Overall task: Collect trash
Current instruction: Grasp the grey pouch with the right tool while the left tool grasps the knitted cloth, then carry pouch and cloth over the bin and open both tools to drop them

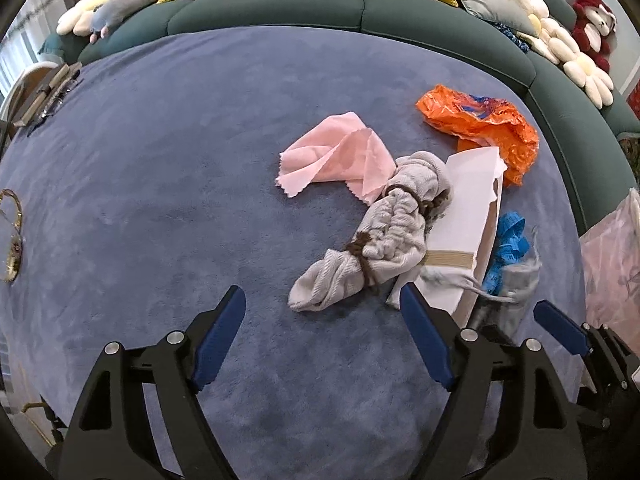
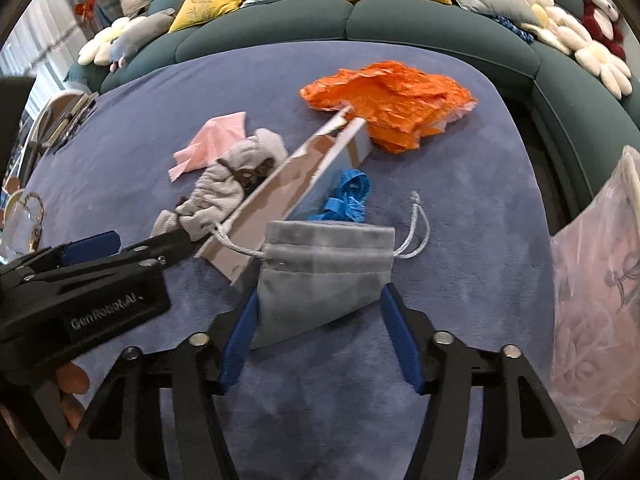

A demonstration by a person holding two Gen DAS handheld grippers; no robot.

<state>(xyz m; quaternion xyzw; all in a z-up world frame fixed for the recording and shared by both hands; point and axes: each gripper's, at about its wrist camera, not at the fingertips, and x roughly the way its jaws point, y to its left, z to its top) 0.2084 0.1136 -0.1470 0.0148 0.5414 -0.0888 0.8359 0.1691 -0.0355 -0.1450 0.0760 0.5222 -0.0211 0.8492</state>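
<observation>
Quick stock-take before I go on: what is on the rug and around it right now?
Pouch: one, grey drawstring, between right tongs' fingers.
Paper bag: one, white, torn, mid-rug.
Plastic bag: one, orange, crumpled, far side.
Ribbon: one, blue, beside paper bag.
Cloth: one, pink, left of pile.
Knit bundle: one, grey, tied with brown cord.
Sack: one, pale pink plastic, right edge.
Sofa: one, teal, with cushions.
Left tongs: open, empty.
Right tongs: around pouch; grip uncertain.
</observation>
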